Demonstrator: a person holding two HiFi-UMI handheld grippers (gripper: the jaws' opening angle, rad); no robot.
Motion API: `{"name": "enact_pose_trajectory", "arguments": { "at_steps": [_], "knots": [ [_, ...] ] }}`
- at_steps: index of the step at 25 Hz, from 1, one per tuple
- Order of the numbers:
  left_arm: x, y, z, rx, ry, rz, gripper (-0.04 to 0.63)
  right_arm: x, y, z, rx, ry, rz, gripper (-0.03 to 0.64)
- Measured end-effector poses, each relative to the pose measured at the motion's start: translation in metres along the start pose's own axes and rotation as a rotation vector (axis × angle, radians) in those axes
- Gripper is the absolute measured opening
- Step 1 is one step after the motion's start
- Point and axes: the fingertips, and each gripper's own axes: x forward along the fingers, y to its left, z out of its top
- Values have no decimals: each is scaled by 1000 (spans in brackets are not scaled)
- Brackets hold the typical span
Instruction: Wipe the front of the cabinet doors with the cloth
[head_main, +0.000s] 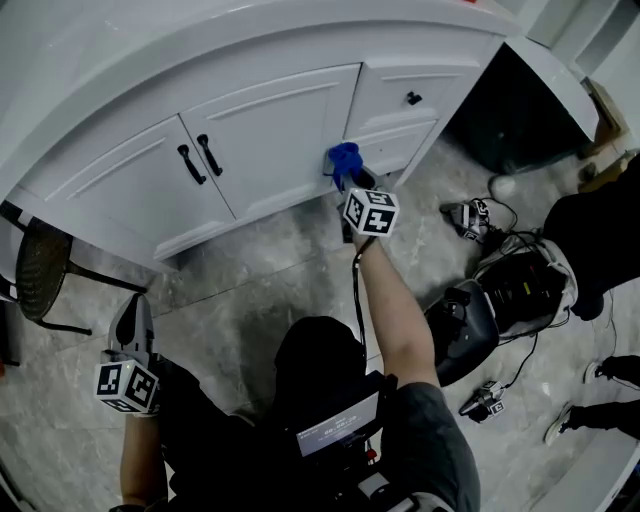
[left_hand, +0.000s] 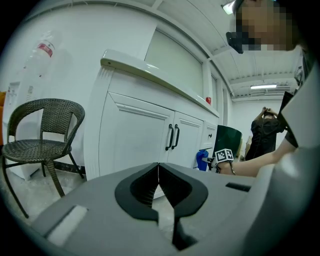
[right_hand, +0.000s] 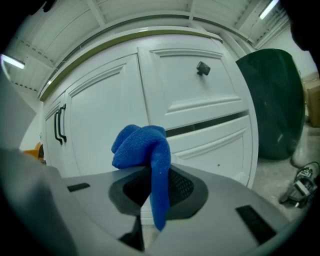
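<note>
A blue cloth (right_hand: 145, 152) is bunched between the jaws of my right gripper (right_hand: 152, 187), which is shut on it. In the head view the cloth (head_main: 344, 160) sits at the right edge of the right cabinet door (head_main: 275, 135), close to or against it. The white cabinet has two doors with black handles (head_main: 200, 158) and drawers (head_main: 410, 100) at the right. My left gripper (head_main: 133, 318) hangs low near the floor, away from the cabinet, shut with nothing in it (left_hand: 158, 182). It looks at the doors (left_hand: 150, 137) from the side.
A dark wicker chair (head_main: 40, 270) stands left of the cabinet. A dark green bin (right_hand: 272, 100) stands right of the drawers. Cables and gear (head_main: 500, 270) lie on the marble floor at right, where another person (head_main: 600, 235) stands.
</note>
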Motion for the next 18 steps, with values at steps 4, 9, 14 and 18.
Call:
{"name": "enact_pose_trajectory", "arguments": {
  "at_steps": [4,9,14,18],
  "knots": [
    [3,-5,1,-4,-4,-23,3,-12,7,1,8,-4,14,52],
    [3,4,6,-15,-26,-36,3,-16,79,-1,-11,-40,161,52],
    [-8,25,7,-37,-47,-4,3,-8,192,-22,-11,-28,398,52],
    [-23,44,-2,-33,-43,46,3,-1,270,-51,-109,0,553,52]
  ]
}}
